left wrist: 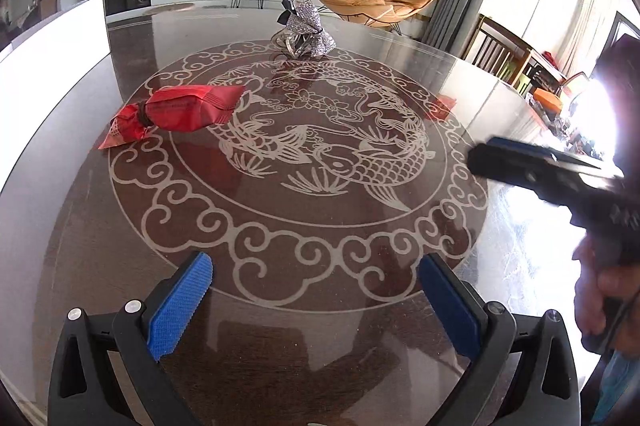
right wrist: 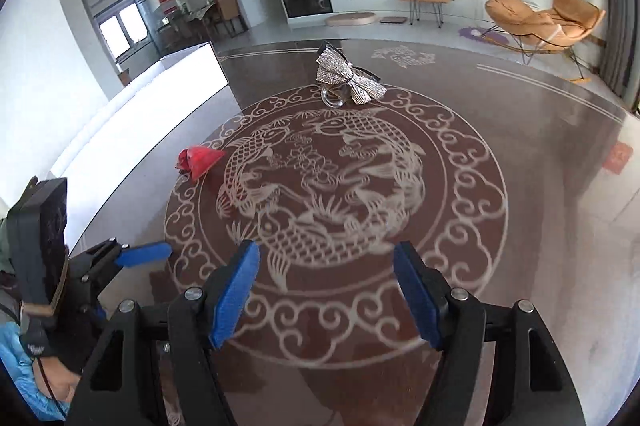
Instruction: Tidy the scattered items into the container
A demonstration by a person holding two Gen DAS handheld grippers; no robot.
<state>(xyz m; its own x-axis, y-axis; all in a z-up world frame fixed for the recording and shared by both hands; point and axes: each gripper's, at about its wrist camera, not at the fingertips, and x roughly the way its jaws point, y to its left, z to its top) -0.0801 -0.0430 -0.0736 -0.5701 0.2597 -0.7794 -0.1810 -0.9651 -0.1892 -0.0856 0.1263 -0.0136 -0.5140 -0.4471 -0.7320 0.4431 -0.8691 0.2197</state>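
Observation:
A red snack packet [left wrist: 176, 112] lies on the dark glass table [left wrist: 320, 314], left of the carp pattern; the right wrist view shows the packet [right wrist: 199, 160] end-on. A glittery silver bow [left wrist: 308, 28] rests on a clear ring-like item at the far side, also in the right wrist view as the bow [right wrist: 352, 76]. A white container [left wrist: 52, 42] stands along the table's left edge, its wall [right wrist: 176, 82] bright. My left gripper [left wrist: 316, 300] is open and empty, well short of the packet. My right gripper [right wrist: 326, 286] is open and empty too.
The right gripper's body [left wrist: 552, 178] and a hand [left wrist: 600, 298] enter the left wrist view from the right. The left gripper [right wrist: 132, 258] shows at the lower left of the right wrist view. Chairs [left wrist: 504, 46] stand beyond the table's right rim.

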